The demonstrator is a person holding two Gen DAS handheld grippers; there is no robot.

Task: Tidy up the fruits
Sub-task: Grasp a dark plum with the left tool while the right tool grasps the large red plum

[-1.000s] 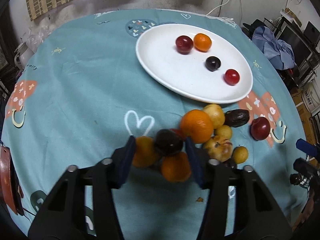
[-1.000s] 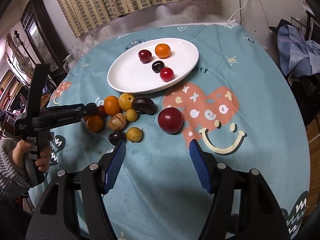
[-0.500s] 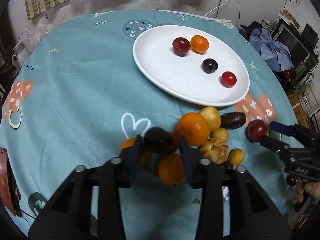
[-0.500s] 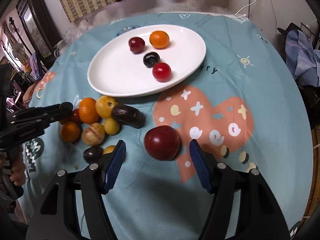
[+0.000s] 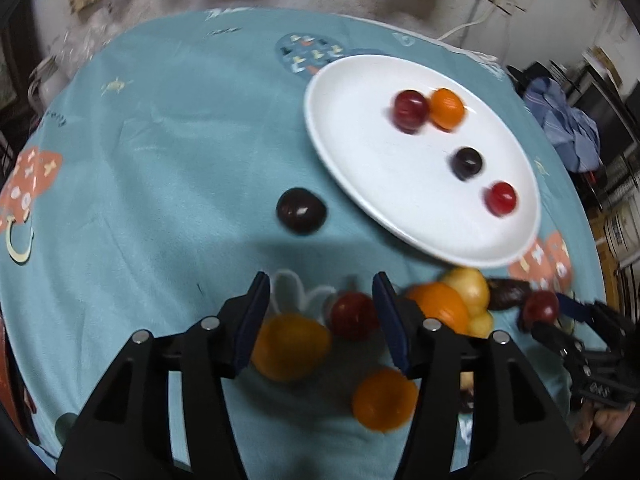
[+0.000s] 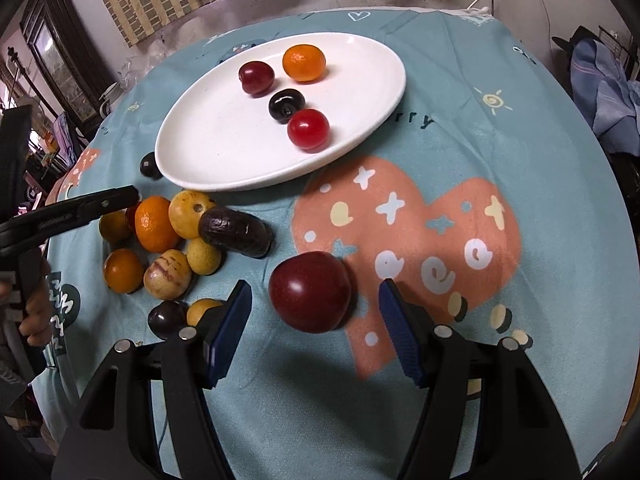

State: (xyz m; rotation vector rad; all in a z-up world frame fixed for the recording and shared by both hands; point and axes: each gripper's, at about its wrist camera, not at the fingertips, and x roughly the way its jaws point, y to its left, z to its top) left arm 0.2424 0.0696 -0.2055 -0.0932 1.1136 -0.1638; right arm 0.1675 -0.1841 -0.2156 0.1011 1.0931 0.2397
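Note:
A white oval plate (image 5: 360,112) (image 6: 208,148) holds several small fruits: a dark red plum, an orange, a black cherry and a red tomato. A dark plum (image 5: 301,211) lies loose on the cloth left of the plate; it also shows in the right wrist view (image 6: 149,165). My left gripper (image 5: 322,294) is open and empty above the fruit pile, over a red fruit (image 5: 354,315) and an orange (image 5: 290,346). My right gripper (image 6: 314,300) is open, its fingers either side of a big red plum (image 6: 310,291) without touching it.
The fruit pile (image 6: 176,240) on the teal tablecloth holds oranges, yellow fruits, a dark wrinkled date (image 6: 236,231) and a small dark plum (image 6: 166,319). The round table's edges drop off on all sides. Clothes (image 6: 600,84) lie at the right.
My left gripper has opened and the dark plum it held now lies on the cloth beside the plate. My right gripper has moved closer around the big red plum.

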